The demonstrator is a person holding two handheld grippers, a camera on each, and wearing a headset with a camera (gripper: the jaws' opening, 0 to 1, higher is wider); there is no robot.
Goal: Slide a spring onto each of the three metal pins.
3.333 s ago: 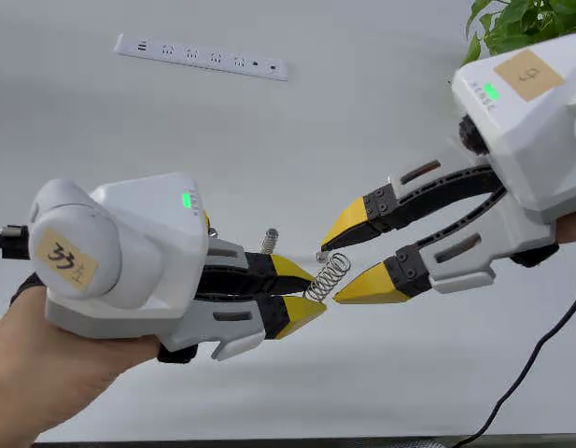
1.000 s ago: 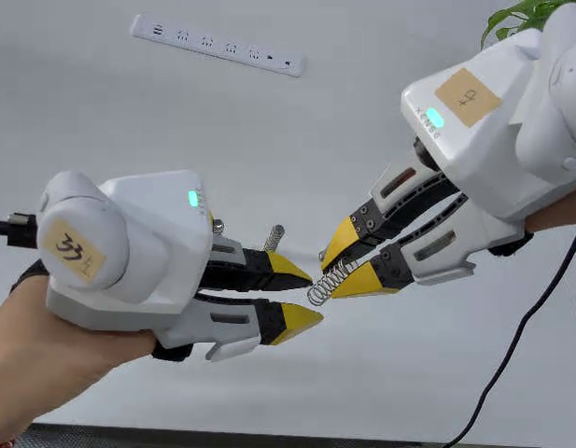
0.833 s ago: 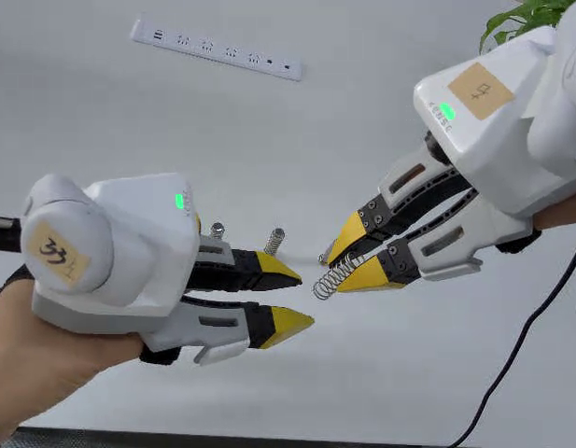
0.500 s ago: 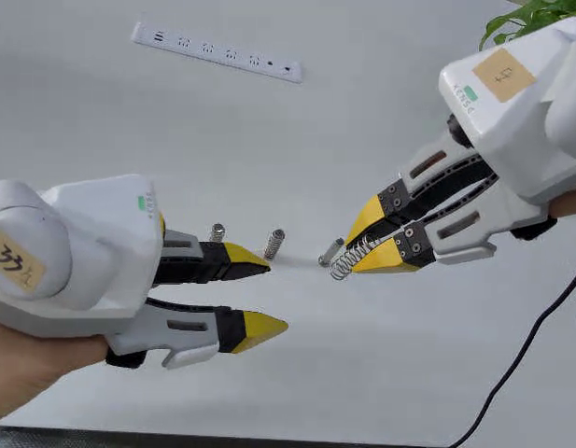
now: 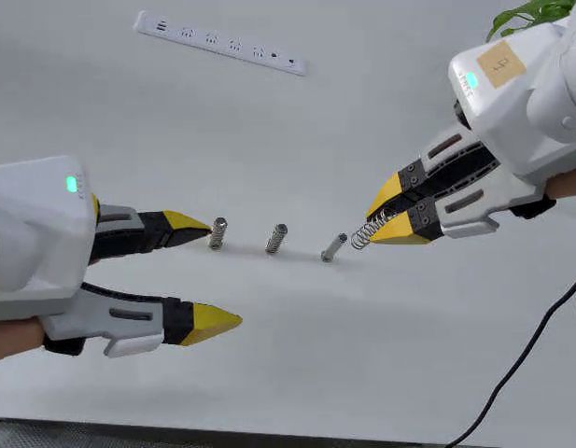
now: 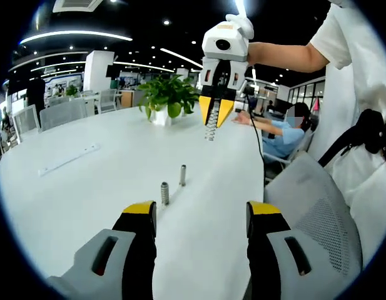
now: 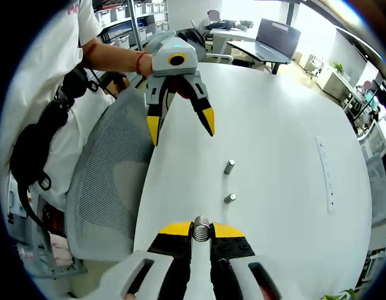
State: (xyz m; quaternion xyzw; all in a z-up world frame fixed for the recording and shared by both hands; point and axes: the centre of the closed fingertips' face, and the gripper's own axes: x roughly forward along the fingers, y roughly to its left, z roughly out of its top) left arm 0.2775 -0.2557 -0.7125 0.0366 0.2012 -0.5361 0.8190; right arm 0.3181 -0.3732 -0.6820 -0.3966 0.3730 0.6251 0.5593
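the right gripper (image 5: 373, 227) pinched a spring (image 5: 364, 233) between its nearly closed yellow fingertips, holding it above the white table (image 5: 297, 131), just off the bare pin (image 5: 333, 247) at that pin's 2 o'clock in the head view. at the bare pin's 9 o'clock, the middle pin (image 5: 276, 239) and the leftmost pin (image 5: 217, 232) already wore springs. the left gripper (image 5: 222, 272) hovered with fingers spread wide and empty, its upper tip beside the leftmost pin.
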